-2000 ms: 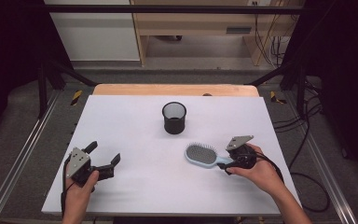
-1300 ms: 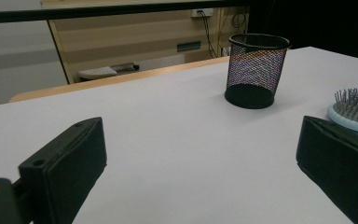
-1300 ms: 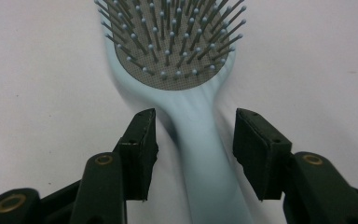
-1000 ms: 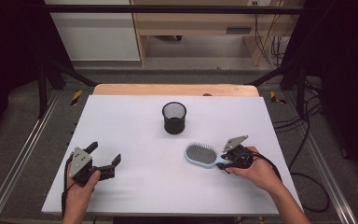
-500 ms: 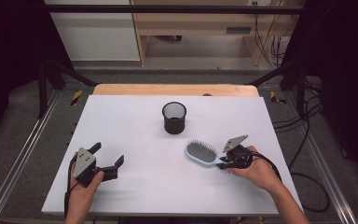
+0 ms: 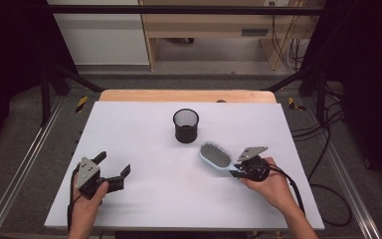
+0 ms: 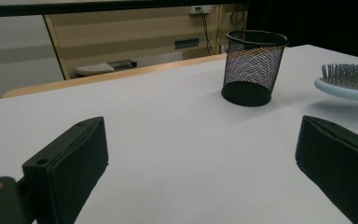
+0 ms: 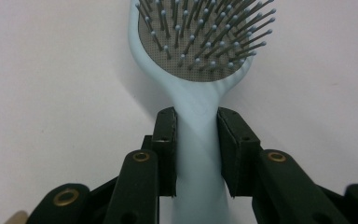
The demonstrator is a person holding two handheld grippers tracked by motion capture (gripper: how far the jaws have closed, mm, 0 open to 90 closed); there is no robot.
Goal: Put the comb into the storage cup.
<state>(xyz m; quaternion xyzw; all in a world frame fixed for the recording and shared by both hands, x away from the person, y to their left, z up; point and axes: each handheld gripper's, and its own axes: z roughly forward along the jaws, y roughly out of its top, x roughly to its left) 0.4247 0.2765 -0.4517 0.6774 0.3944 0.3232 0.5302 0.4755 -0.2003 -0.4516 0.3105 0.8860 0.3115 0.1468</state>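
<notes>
A light blue hairbrush (image 6: 215, 155) with grey bristles facing up hangs just above the white table (image 6: 144, 129), right of centre. My right gripper (image 6: 235, 172) is shut on its handle, and the jaws press both sides of the brush (image 8: 193, 60) just below the head, as the right gripper (image 8: 196, 116) view shows. A black mesh cup (image 6: 185, 125) stands upright a little beyond the brush head. My left gripper (image 6: 113, 164) rests open near the front left, holding nothing. Between its jaws, the left gripper (image 7: 200, 135) view shows the cup (image 7: 254, 65) and the brush head (image 7: 349, 84) at far right.
A wooden strip (image 6: 186, 95) runs along the table's far edge. Black frame posts (image 6: 45, 79) stand at both far corners. Cables (image 6: 323, 149) lie on the floor to the right. Bare white table spreads between the two grippers.
The right gripper has carried the brush a little up and away from the person, toward the cup. The left gripper shifted slightly to the right and stays open.
</notes>
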